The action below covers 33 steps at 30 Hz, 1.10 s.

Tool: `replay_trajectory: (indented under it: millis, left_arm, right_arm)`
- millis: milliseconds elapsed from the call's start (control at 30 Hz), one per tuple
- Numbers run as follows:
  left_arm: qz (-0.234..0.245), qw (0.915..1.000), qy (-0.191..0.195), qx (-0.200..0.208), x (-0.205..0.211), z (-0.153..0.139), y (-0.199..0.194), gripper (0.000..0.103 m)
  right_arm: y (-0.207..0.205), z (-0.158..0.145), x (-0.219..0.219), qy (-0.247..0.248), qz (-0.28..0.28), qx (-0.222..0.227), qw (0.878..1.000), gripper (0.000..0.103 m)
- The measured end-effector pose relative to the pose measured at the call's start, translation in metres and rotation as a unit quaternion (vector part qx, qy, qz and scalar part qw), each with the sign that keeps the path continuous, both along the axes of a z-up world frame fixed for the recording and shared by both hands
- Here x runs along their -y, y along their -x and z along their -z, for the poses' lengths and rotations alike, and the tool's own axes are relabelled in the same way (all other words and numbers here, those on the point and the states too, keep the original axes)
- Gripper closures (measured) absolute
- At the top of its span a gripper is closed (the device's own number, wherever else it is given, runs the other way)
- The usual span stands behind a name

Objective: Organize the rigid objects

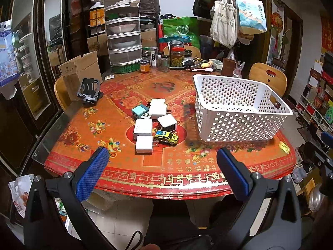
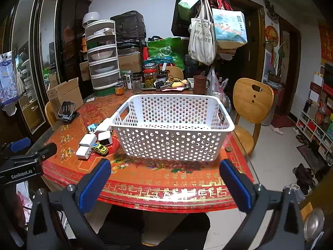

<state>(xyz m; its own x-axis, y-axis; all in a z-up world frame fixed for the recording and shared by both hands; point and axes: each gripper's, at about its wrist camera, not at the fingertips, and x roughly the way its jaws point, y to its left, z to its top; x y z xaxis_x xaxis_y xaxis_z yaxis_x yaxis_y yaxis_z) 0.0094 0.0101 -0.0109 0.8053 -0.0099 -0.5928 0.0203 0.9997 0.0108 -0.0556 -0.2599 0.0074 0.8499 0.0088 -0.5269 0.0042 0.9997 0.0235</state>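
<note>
A white perforated basket [image 1: 239,108] stands on the red table; it also shows in the right wrist view [image 2: 172,129], and nothing shows inside it. To its left lie several white chargers [image 1: 143,127], a teal charger [image 1: 138,111] and a yellow toy car [image 1: 166,137]; the same car [image 2: 100,148] and white chargers [image 2: 87,141] show in the right wrist view. My left gripper [image 1: 162,156] is open and empty, held over the table's near edge in front of the chargers. My right gripper [image 2: 165,167] is open and empty, in front of the basket.
A black phone stand [image 1: 89,90] sits at the table's left by a cardboard box [image 1: 80,70]. Jars [image 1: 177,56], a stacked food cover [image 1: 122,35] and a brown mug [image 1: 228,66] crowd the far edge. Wooden chairs [image 2: 251,104] stand around. A coin [image 2: 228,149] lies right of the basket.
</note>
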Motion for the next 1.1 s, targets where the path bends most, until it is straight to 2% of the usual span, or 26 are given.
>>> replay_trajectory:
  millis: [800, 1000, 1100]
  left_arm:
    - [-0.003, 1.0, -0.003, -0.002, 0.001, 0.003, -0.003, 0.001]
    - [-0.012, 0.9998, -0.013, 0.009, -0.007, 0.008, -0.023, 0.001]
    - [-0.021, 0.9997, -0.014, 0.0, -0.019, 0.016, -0.048, 0.001]
  right_arm:
    - [-0.001, 0.002, 0.004, -0.004, 0.002, 0.0, 1.0, 0.0]
    - [-0.015, 0.006, 0.018, -0.013, 0.008, -0.005, 1.0, 0.0]
    - [-0.045, 0.004, 0.045, -0.011, 0.018, -0.015, 1.0, 0.0]
